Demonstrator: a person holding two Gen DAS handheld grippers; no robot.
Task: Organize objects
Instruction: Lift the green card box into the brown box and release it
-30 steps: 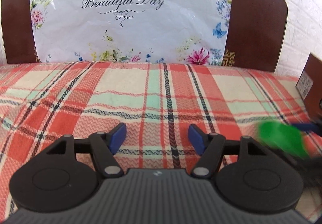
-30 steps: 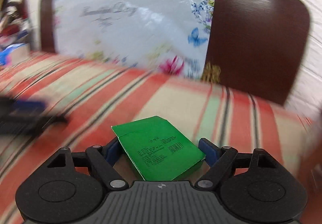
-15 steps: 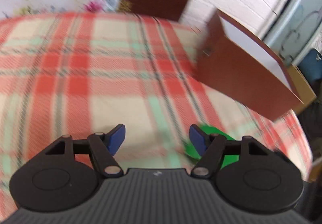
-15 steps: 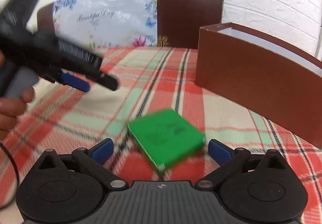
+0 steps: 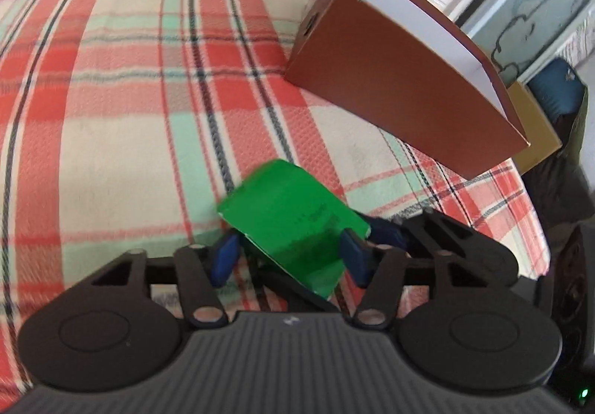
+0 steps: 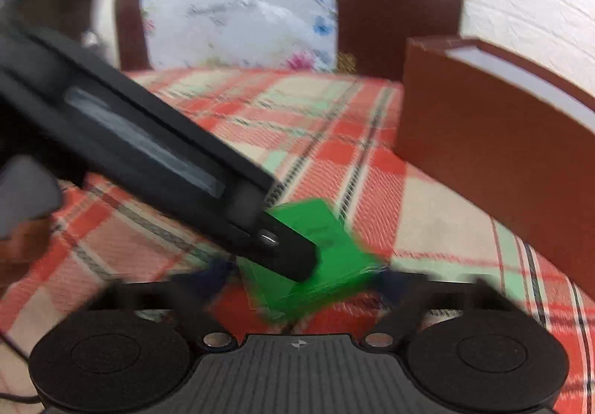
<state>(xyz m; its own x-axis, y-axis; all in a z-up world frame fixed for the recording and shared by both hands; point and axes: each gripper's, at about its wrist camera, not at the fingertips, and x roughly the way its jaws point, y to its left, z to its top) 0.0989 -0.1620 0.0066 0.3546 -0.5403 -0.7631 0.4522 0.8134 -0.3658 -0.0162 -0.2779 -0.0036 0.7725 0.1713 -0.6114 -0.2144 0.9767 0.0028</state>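
Green box (image 5: 286,224) is the item we are handling; we see it lifted and tilted above the plaid blanket (image 5: 122,124), near the open brown storage box (image 5: 390,87) to its right. Our left gripper (image 5: 288,256) has just been closing, and its blue pads now bracket the green box's two sides and appear to press on it. Our right gripper (image 6: 301,278) has also just been closing with the same green box (image 6: 327,258) between its jaws; blur prevents us from confirming pad contact there. We note dark print on the box face, but it is too blurred to read. The script on the floral cushion (image 6: 238,16) behind is likewise illegible here.
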